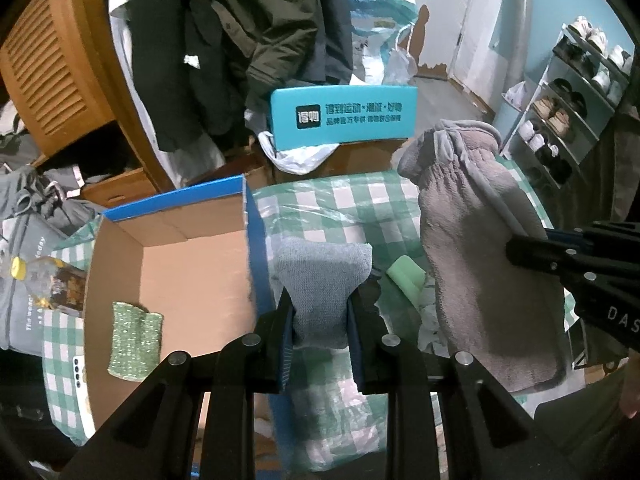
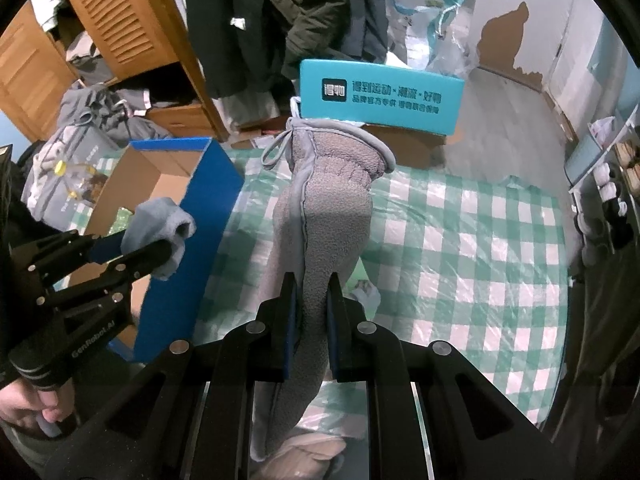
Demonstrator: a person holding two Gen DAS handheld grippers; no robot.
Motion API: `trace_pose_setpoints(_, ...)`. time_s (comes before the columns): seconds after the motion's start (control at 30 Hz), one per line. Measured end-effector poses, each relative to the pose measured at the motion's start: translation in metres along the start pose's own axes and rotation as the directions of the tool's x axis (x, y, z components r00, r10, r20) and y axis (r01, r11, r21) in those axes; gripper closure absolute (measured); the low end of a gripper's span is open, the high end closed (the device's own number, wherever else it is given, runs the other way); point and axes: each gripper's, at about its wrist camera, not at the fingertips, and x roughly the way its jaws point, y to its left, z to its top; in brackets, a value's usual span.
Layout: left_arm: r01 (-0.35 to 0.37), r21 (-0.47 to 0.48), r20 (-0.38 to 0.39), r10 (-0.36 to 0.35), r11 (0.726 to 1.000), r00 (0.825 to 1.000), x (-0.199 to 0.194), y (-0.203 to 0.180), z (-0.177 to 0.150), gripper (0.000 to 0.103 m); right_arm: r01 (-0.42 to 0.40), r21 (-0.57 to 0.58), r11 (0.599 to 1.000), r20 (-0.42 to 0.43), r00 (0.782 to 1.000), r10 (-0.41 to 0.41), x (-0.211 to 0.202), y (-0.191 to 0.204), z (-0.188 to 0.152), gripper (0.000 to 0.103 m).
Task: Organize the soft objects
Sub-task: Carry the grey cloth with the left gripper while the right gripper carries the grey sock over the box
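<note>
The upright turquoise cardboard box lid (image 1: pixel 343 115) carries a black square logo with white Chinese characters and two lines of Chinese text beside it, too small to read surely; the black right gripper (image 1: pixel 520 240) body shows the white letters "DAS" at the picture's edge; the black left gripper (image 2: pixel 160 240) body reads "GenRobot.AI"; the grey fabric bag (image 1: pixel 24 312) bears partial white words, "The wea…" and "…day".

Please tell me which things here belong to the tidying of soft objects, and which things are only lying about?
Part of the job:
- blue-grey knitted cloth in the left claw
- grey fleece towel in the right claw
- open blue-walled cardboard box
- green speckled sponge cloth inside it

Lying about:
- teal printed box
- hanging dark jackets
- shoe rack
</note>
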Motion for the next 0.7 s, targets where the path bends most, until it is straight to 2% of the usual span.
trace_pose_setpoints(0.7,-0.069,-0.075,0.051,0.073,0.995,0.996,-0.034,0.059,-0.017,0.079,-0.082,-0.076,0.994,0.037,0.996,0.085,-0.012,0.06,0.018,0.091)
